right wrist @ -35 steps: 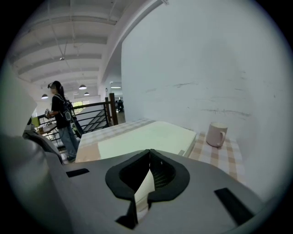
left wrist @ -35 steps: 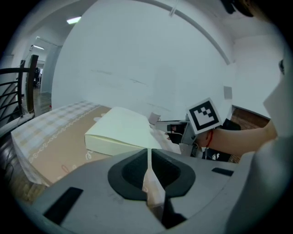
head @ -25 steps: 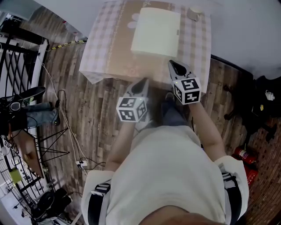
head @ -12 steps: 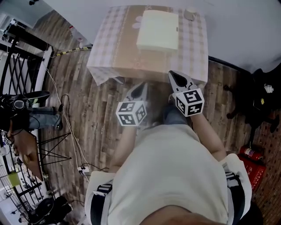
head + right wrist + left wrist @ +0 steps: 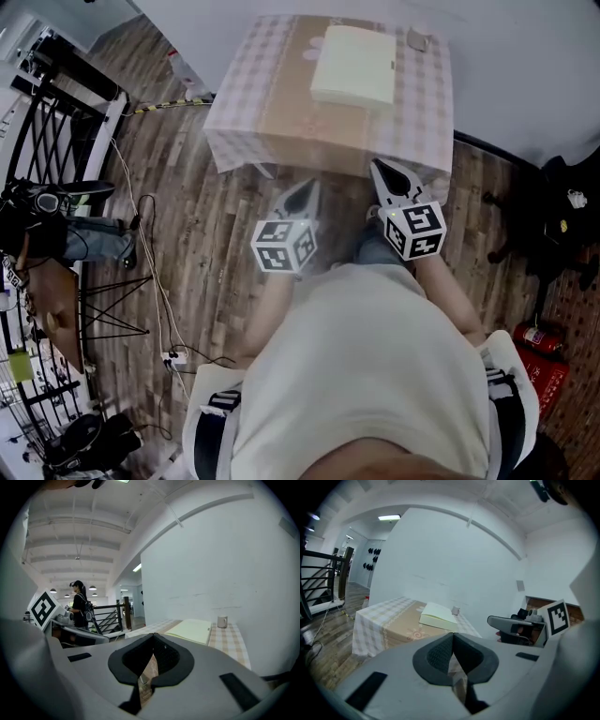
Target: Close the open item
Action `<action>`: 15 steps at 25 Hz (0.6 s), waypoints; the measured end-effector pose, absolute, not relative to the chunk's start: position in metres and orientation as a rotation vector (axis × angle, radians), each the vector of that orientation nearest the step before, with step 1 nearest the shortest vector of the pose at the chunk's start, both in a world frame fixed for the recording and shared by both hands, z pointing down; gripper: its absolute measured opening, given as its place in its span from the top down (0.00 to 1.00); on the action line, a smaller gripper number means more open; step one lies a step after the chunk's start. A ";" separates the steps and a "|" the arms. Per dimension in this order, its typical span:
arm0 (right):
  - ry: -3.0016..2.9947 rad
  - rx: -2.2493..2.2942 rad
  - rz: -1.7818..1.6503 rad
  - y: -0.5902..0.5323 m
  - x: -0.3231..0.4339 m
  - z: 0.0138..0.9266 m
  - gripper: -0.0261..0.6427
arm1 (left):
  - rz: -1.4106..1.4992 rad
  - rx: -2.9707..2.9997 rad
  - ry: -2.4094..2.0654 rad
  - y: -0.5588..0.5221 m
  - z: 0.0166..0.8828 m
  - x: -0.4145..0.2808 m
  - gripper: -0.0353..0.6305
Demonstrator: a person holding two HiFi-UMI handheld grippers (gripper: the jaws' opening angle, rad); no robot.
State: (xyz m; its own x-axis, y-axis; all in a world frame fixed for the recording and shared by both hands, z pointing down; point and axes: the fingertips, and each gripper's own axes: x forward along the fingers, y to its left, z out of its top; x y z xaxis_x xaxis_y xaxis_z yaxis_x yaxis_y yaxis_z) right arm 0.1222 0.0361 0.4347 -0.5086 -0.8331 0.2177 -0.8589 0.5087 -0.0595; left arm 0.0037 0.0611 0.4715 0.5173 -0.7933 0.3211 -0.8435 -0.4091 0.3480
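— Where is the book point(image 5: 354, 66) lying?

— Flat on the table point(image 5: 272, 108), towards the far edge and right of the middle, one long side running along the right edge. A mug point(image 5: 417, 39) stands just beyond it at the far right corner, apart from the book.

— Open or closed?

— The cover looks down and the block looks whole (from the left gripper view it reads as one thick pale slab), so it appears closed.

— And the tools?

— Both are off the table, over the wooden floor point(image 5: 216, 234) on the near side. The left gripper point(image 5: 310, 187) is clenched: its jaws have just drawn together, pads meeting, nothing between them. It hangs short of the near edge, about opposite the middle. The right gripper point(image 5: 381, 171) is clenched too and empty; in the head view its tip comes up about to the near edge, towards the near right corner.

— So how does the book sit relative to them?

— Well apart, ahead of both. Each points roughly at the table, and the bare cloth along the near edge lies between the tips and the book. Neither touches the book, mug or table.
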 end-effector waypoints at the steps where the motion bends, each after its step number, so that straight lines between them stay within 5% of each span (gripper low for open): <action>1: -2.585 1.463 0.238 0.039 0.121 0.435 0.96 | 0.144 2.292 -1.340 0.064 0.472 0.002 0.94; 15: -2.606 1.460 0.201 0.044 0.118 0.428 0.96 | 0.128 2.290 -1.342 0.064 0.470 -0.001 0.94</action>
